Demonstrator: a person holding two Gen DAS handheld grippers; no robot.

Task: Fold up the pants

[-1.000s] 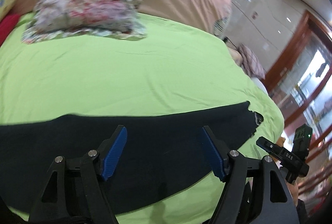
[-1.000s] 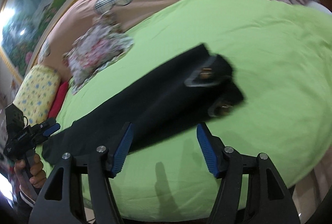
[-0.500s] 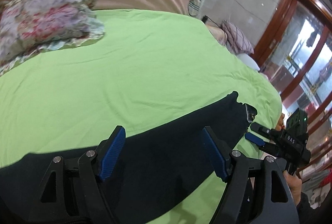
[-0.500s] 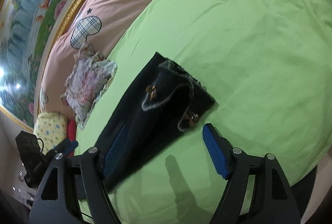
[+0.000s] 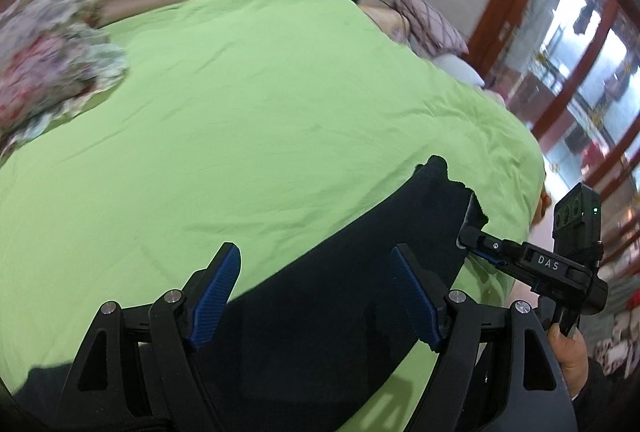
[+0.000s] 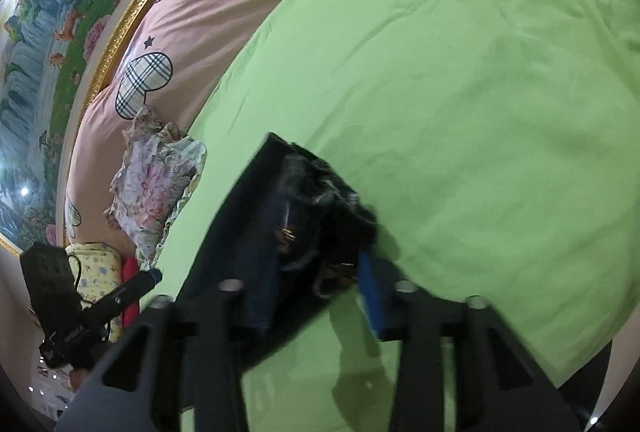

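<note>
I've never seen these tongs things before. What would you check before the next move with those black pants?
1. The pants lie stretched out on the green sheet: ok, though the waist end looks bunched.
2. The left tongs are open above the leg part, holding nothing: ok.
3. The right tongs are at the waist end, with cloth between their fingers: ok.
4. The right tongs have a firm grip on the cloth: cannot tell, that view is blurred.
5. The floral pillow lies well apart from the pants: ok.
</note>
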